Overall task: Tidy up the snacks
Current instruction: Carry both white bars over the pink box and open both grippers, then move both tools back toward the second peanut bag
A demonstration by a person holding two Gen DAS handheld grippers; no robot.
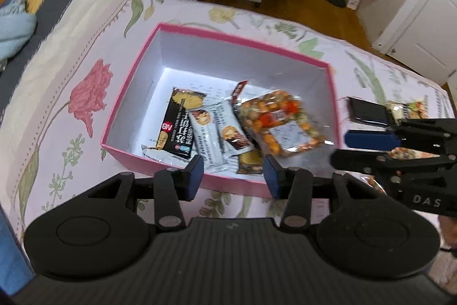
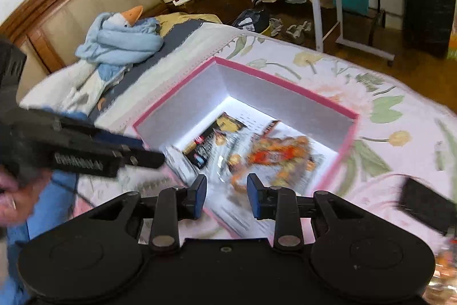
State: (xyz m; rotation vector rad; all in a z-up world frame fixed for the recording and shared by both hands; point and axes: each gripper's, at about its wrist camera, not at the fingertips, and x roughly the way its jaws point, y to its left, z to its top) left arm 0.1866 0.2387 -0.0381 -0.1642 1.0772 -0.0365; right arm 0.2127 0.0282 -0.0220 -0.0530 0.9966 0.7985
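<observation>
A pink box (image 1: 182, 165) sits open on a floral bedspread (image 1: 71, 70), its white floor holding a loose heap of snacks. A clear bag of orange mixed crackers (image 1: 281, 123) lies at the right of the heap, partly over two white wafer bars (image 1: 220, 130), with a black biscuit packet (image 1: 180, 125) at the left. The left hand-held gripper (image 1: 233, 179) hovers at the box's near wall, fingers spread and holding nothing, the snacks just beyond its tips. The right hand-held gripper (image 2: 226, 195) hangs over the box's near corner, fingers likewise parted and empty, the cracker bag (image 2: 280, 156) just ahead of them. A dark wallet-like case (image 1: 367, 110) lies on the bed to the right of the box.
</observation>
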